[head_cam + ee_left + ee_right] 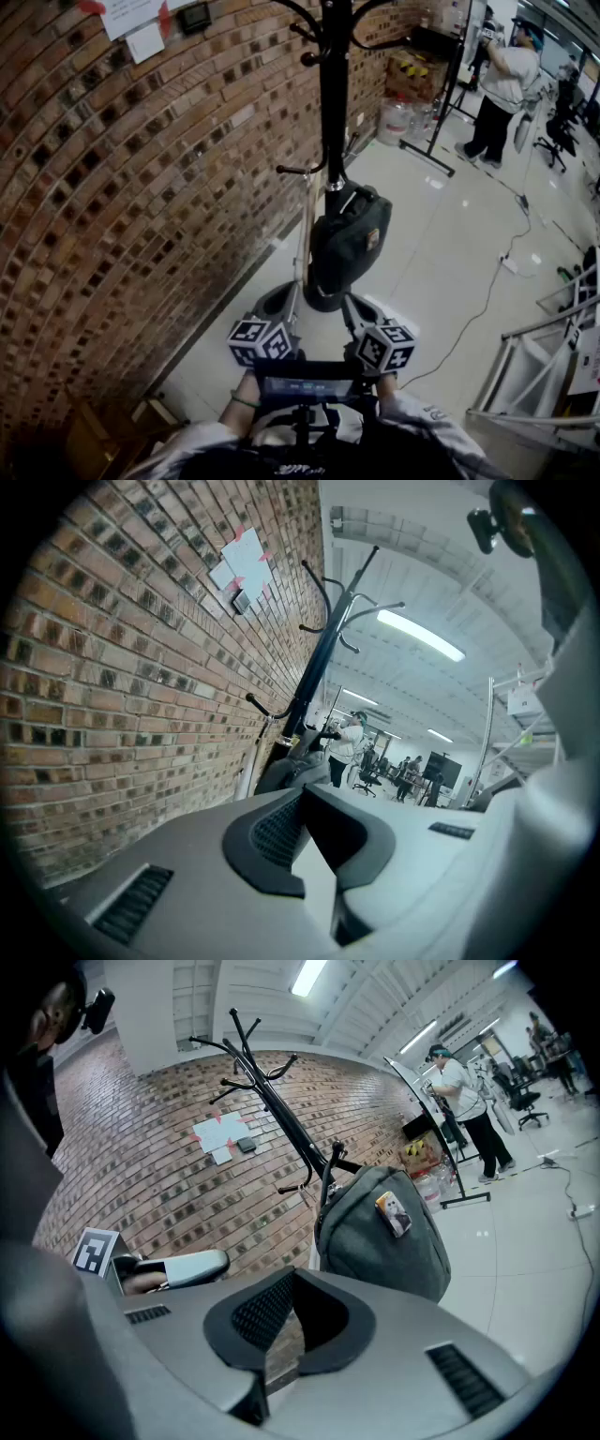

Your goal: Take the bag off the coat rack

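A dark grey bag (349,246) hangs low on the black coat rack (334,94), which stands close to the brick wall. In the right gripper view the bag (380,1232) fills the middle, with a small picture tag on its front, and the rack's pole (281,1115) rises behind it. The left gripper view shows the bag (291,771) small and far off at the foot of the rack (319,658). My left gripper (281,300) and right gripper (361,311) are held side by side near my body, short of the bag. Both are shut with nothing in them.
The brick wall (112,187) runs along the left, with papers pinned up high. A thin pale pole (305,225) leans beside the rack. At the back right a person (502,84) stands by a black stand. A cable (487,291) crosses the floor, and a metal frame (544,375) is at the right.
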Motion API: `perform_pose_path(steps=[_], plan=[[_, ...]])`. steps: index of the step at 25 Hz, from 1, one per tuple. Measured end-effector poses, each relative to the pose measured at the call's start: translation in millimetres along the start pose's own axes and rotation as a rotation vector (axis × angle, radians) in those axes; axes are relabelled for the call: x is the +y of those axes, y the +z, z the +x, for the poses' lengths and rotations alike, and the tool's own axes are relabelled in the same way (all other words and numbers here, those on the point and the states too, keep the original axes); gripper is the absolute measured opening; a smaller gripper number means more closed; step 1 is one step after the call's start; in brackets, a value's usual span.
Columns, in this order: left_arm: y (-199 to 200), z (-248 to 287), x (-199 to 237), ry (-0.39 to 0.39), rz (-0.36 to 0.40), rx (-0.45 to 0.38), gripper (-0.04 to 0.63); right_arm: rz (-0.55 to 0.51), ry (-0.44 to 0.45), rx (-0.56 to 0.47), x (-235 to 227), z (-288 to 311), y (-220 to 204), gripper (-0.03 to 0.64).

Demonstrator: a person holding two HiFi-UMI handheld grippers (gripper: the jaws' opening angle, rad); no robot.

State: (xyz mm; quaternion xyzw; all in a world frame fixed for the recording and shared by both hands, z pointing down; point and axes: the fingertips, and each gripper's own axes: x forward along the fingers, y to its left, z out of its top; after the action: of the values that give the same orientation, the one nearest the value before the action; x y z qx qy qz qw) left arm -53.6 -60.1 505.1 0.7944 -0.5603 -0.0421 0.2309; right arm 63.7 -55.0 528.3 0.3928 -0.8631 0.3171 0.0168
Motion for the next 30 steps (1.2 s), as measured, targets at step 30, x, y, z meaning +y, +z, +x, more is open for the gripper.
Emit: perform_pose_path(steps=[30], plan=[[54.6, 77.6, 102.6, -0.043, -0.112, 0.019, 0.008, -0.117, -0.248, -0.057, -47.1, 148.0, 138.3, 0.166]])
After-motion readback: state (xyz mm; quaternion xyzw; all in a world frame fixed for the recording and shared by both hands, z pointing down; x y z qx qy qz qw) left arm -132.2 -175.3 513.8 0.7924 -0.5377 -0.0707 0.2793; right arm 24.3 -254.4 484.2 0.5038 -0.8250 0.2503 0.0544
